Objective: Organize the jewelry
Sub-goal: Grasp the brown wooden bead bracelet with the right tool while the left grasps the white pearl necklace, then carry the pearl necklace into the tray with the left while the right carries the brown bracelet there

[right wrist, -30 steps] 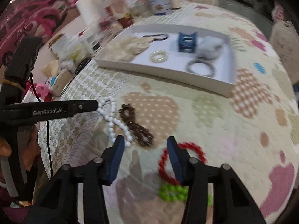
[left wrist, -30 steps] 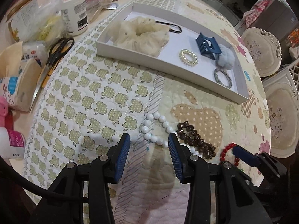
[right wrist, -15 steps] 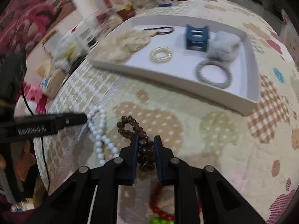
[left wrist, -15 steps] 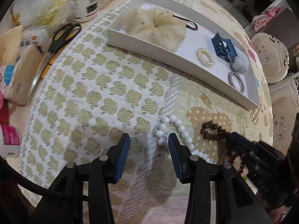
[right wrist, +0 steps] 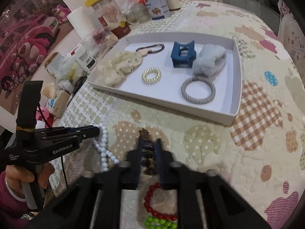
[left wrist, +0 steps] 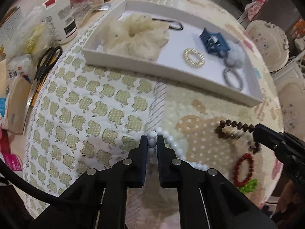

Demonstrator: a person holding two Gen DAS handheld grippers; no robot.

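Note:
My left gripper [left wrist: 152, 141] is shut on the white bead necklace [left wrist: 172, 143], which lies on the quilted cloth; it also shows in the right wrist view [right wrist: 103, 150]. My right gripper [right wrist: 149, 143] is shut on the brown bead bracelet [right wrist: 147, 160], whose loop trails from its tip in the left wrist view [left wrist: 231, 126]. A red bead bracelet [right wrist: 156, 206] and a green bead bracelet [right wrist: 160, 224] lie on the cloth under the right gripper. The white tray [right wrist: 235, 87] stands beyond, holding a cream scrunchie [right wrist: 120, 66], a gold coil ring [right wrist: 151, 76], a blue claw clip [right wrist: 183, 54], a grey pompom [right wrist: 209, 60] and a silver bangle [right wrist: 198, 89].
Scissors [left wrist: 44, 64], a white bottle [left wrist: 61, 19], jars and packets crowd the table's left and far side. White chairs [left wrist: 266, 43] stand to the right past the table edge. A thin black hair tie [right wrist: 152, 48] lies in the tray's far corner.
My left gripper closed on the white necklace. My right gripper, shut on the brown bracelet half a second ago, has lifted and pulled it a little toward the tray.

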